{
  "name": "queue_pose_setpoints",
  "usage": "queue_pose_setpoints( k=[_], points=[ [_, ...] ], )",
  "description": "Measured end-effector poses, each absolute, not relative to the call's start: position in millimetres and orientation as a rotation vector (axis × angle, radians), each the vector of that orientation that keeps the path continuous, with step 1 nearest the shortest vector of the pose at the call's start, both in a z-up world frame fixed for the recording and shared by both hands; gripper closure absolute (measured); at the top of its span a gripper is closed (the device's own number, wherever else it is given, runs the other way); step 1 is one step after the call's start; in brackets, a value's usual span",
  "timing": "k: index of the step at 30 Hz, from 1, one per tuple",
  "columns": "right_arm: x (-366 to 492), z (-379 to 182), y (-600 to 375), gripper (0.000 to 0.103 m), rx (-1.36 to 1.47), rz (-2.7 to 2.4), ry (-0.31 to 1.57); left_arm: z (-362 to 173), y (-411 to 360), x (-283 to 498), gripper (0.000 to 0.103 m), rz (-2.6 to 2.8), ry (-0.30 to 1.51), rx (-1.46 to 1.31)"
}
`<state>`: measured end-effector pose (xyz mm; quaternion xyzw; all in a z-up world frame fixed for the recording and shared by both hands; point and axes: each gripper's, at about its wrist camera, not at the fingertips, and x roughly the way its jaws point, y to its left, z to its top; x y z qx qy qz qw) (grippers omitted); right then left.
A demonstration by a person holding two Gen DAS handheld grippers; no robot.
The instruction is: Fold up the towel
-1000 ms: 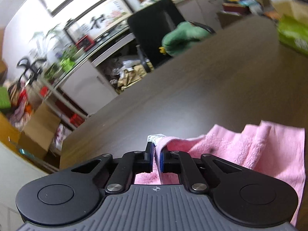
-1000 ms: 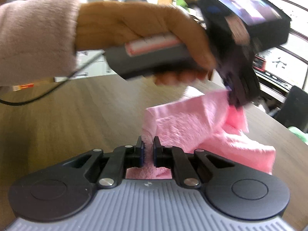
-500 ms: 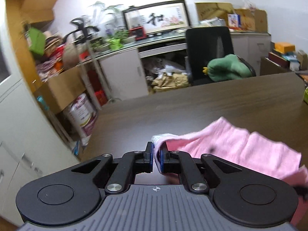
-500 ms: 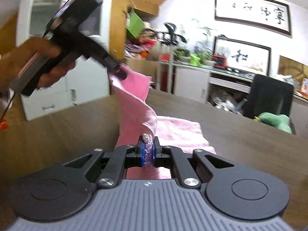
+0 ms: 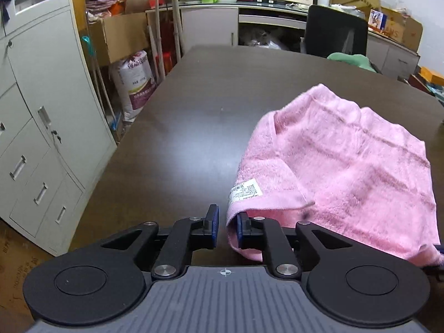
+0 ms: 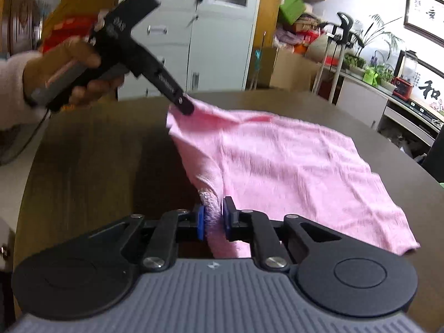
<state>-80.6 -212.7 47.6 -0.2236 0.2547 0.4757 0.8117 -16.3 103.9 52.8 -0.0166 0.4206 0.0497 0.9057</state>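
A plain pink towel (image 5: 347,166) with a white printed label (image 5: 244,192) lies at the right of my view, on a dark brown wood-grain table (image 5: 194,116). My left tool (image 5: 224,229) is black with blue pads and a ribbed grey body; my right tool (image 6: 213,220) matches. Pale grey cabinets (image 5: 41,116) fill the left.

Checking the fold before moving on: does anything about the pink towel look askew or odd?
Yes. The towel lies rumpled and humped on the table rather than flat, its edges slanted, and the corner bearing the white label is raised off the surface.
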Motion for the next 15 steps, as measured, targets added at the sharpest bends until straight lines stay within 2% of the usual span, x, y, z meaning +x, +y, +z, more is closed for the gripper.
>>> queue_pose_setpoints(
  k=[10, 12, 15],
  points=[
    [-78.8, 44.5, -238.8, 0.092, -0.563, 0.763, 0.546, 50.4, 77.5, -47.1, 0.081, -0.085, 0.888, -0.032],
    [-81.0, 45.6, -248.5, 0.092, -0.588, 0.719, 0.549, 48.8, 70.2, -54.6, 0.076, -0.132, 0.887, -0.03],
    [-83.7, 46.5, -264.0, 0.088, -0.618, 0.663, 0.576, 50.2, 58.7, -67.5, 0.053, -0.198, 0.865, 0.007]
  ],
)
